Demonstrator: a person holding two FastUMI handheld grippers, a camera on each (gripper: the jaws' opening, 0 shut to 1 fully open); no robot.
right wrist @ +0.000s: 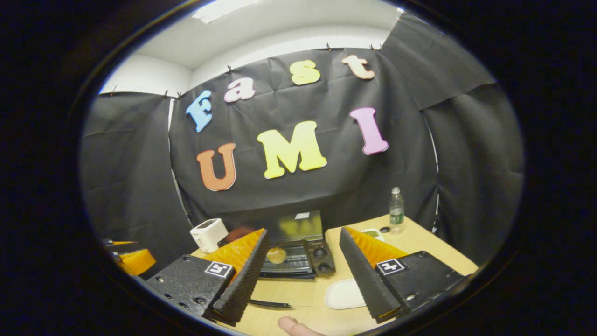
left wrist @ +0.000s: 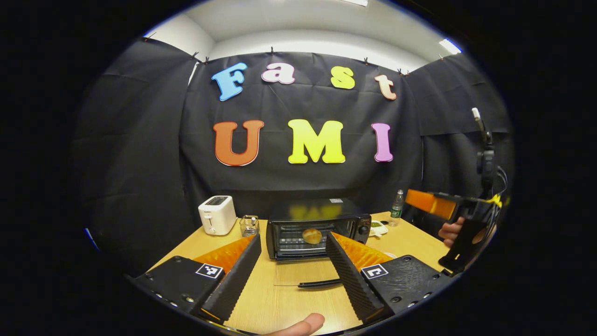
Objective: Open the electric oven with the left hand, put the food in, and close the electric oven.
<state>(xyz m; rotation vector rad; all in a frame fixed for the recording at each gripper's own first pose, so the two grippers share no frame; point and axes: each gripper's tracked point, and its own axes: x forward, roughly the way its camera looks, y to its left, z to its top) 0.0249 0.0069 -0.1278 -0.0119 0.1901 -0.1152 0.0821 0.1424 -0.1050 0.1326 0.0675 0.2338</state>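
A recording booth dressed as a kitchen corner: black cloth clipped up as walls under a white office ceiling, and a wooden table carrying an oven, toaster and bottle along its far edge.

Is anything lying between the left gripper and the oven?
Nothing blocks it. From the left gripper, bare table runs to the oven, whose door looks shut with the bread inside. A thin dark strip lies flat on the table between.
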